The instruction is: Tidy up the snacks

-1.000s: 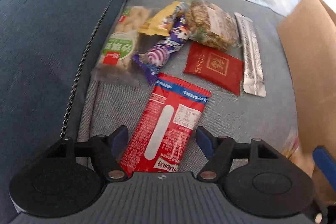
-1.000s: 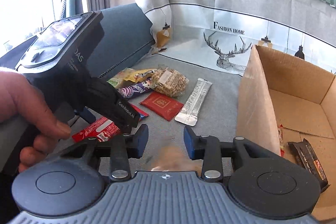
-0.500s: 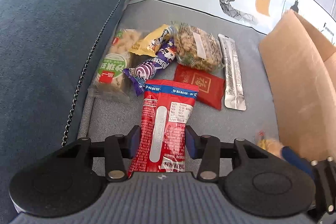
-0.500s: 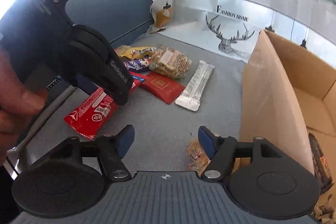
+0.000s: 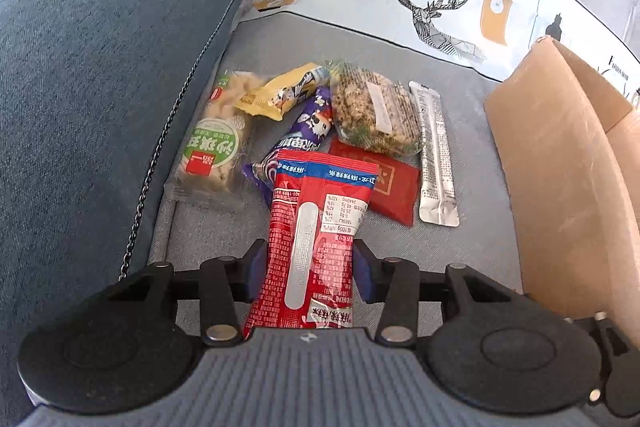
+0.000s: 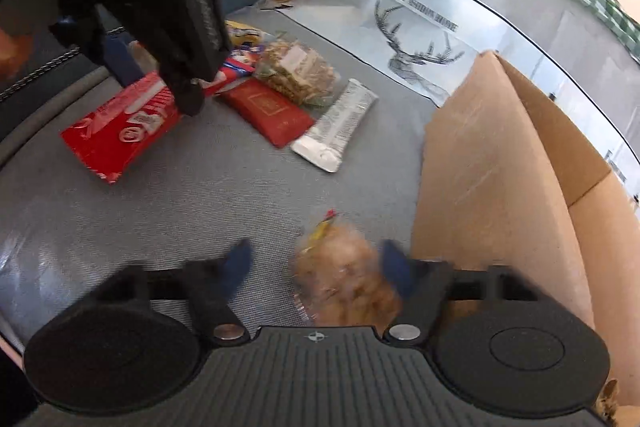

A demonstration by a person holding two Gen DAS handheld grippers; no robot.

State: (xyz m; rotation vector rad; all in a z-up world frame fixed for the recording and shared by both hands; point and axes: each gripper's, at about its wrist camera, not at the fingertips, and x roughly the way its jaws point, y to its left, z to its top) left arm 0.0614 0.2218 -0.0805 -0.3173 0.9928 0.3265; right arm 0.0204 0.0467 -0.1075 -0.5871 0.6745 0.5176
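My left gripper (image 5: pixel 309 261) is shut on the near end of a red snack packet (image 5: pixel 316 203), its blue pads pressing both long edges. In the right wrist view that same gripper (image 6: pixel 152 83) hangs at the upper left over the red packet (image 6: pixel 116 135). My right gripper (image 6: pixel 316 261) is low over the grey cushion, and its jaws are closing. A blurred tan snack bag (image 6: pixel 344 279) lies between them, against the right pad and apart from the left one. An open cardboard box (image 6: pixel 500 167) stands just to its right.
Several snacks lie grouped on the cushion: a green-labelled packet (image 5: pixel 212 147), a yellow one (image 5: pixel 276 95), a purple one (image 5: pixel 308 131), a grain cake (image 5: pixel 376 115), a silver stick (image 5: pixel 434 155) and a flat dark red pack (image 5: pixel 394 187). A blue sofa arm (image 5: pixel 100 67) rises on the left.
My left gripper shut on the red packet and tilted up slightly. The right gripper opened wide, sank toward the cushion, and now narrows around the tan bag.
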